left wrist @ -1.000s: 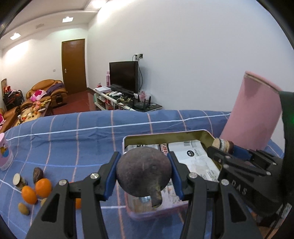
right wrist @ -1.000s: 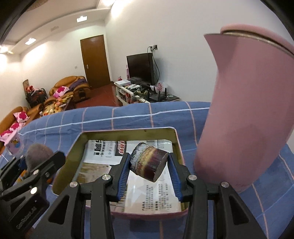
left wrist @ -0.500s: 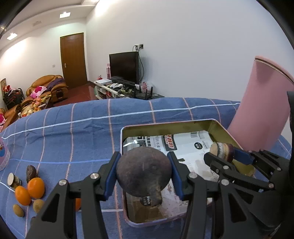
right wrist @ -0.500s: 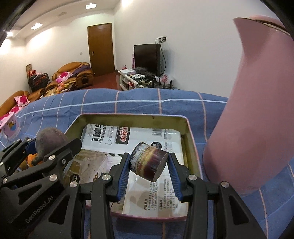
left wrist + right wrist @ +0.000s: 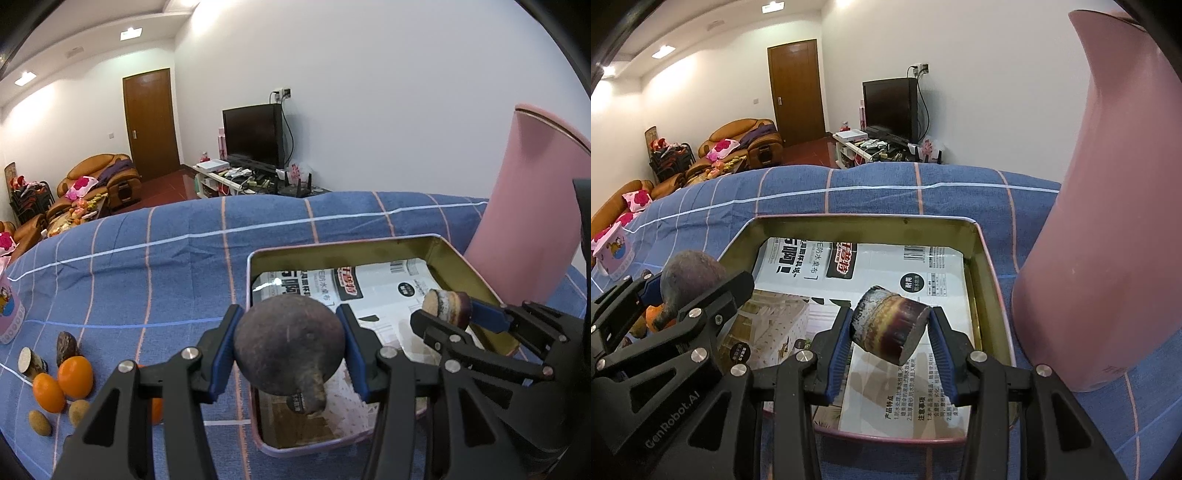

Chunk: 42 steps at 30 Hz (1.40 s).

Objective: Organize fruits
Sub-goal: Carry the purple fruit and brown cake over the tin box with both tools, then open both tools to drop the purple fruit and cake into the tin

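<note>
Left gripper (image 5: 290,350): clenched on a round dark fruit (image 5: 288,345) with a stubby stem pointing down; the blue pads press its two flanks, so the jaws stand about as wide as the fruit itself; it hangs above the near left corner of the tin, apparently so that a release would drop it inside the rim.

Right gripper (image 5: 890,328): clenched on a short cut piece (image 5: 890,326), banded brown and purple, with a flat cut face turned toward the camera; the pads grip its curved sides, jaws moderately parted; it is held tilted, clear of the paper below.

Tin (image 5: 991,280): an open rectangular metal tray on the blue checked cloth (image 5: 147,266); a printed paper sheet (image 5: 879,266) lines its floor; no fruit lies in it yet, as far as can be seen.

Remaining fruit: oranges (image 5: 74,376) and small brown pieces (image 5: 66,343) sit grouped on the cloth, well to the left of the tin.

Pink jug (image 5: 1115,229): stands just beside the tin's right wall, close to the right gripper; a wide swing there could knock it.

Judged step: both pieces are poised for setting down in the tin; lowering before letting go would likely stop the round one from rolling.
</note>
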{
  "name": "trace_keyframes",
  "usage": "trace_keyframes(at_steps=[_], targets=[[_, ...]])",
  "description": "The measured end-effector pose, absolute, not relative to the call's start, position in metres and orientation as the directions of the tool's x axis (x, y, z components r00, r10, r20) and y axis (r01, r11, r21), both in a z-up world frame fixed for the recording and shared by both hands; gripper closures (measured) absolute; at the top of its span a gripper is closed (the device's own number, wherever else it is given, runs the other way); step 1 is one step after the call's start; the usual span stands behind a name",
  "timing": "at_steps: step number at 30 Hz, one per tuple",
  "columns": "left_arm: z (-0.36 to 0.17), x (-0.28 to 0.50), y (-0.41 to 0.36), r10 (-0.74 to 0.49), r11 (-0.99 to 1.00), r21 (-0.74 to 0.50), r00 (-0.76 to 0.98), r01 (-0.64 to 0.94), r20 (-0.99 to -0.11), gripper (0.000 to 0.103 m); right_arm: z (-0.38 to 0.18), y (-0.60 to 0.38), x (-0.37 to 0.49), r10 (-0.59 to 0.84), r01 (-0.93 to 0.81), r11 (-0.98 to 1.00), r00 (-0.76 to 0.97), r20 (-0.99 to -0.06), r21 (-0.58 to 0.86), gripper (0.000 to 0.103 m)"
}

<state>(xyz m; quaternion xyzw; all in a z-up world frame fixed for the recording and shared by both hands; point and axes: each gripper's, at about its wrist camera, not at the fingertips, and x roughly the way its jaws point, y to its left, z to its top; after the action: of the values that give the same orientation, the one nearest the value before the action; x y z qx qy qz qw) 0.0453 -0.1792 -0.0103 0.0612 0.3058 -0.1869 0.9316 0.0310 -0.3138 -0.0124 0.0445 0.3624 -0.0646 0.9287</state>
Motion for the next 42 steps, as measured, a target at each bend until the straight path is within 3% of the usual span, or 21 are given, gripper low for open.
trace_keyframes(at_steps=[5, 10, 13, 17, 19, 29, 42], targets=[[-0.003, 0.036, -0.18, -0.293, 0.928, 0.032, 0.78, 0.371, -0.553, 0.041, -0.008, -0.318, 0.028, -0.066, 0.154, 0.985, 0.741, -0.668, 0.073, 0.059], [0.008, 0.027, -0.173, -0.269, 0.942, 0.042, 0.825, 0.332, -0.498, 0.015, 0.001, -0.327, 0.021, -0.05, 0.173, 0.976, 0.771, -0.635, 0.133, 0.058], [0.014, 0.023, -0.163, -0.24, 0.957, 0.037, 0.854, 0.289, -0.461, 0.001, 0.006, -0.331, 0.016, -0.044, 0.181, 0.969, 0.798, -0.601, 0.168, 0.052], [0.02, 0.02, -0.153, -0.238, 0.961, 0.023, 0.869, 0.275, -0.433, 0.0, 0.013, -0.334, 0.009, -0.052, 0.189, 0.962, 0.834, -0.55, 0.195, 0.032], [0.019, 0.02, -0.152, -0.226, 0.963, 0.038, 0.873, 0.268, -0.432, 0.0, 0.015, -0.333, 0.006, -0.054, 0.187, 0.961, 0.85, -0.525, 0.204, 0.029], [0.014, 0.001, -0.141, -0.151, 0.962, 0.157, 0.916, 0.223, -0.372, 0.0, 0.018, -0.315, 0.0, -0.147, 0.207, 0.975, 0.876, -0.46, 0.084, 0.028], [0.007, -0.006, -0.119, -0.151, 0.963, 0.147, 0.905, 0.226, -0.398, 0.0, 0.014, -0.311, -0.011, -0.181, 0.258, 0.961, 0.864, -0.471, 0.104, 0.028]])
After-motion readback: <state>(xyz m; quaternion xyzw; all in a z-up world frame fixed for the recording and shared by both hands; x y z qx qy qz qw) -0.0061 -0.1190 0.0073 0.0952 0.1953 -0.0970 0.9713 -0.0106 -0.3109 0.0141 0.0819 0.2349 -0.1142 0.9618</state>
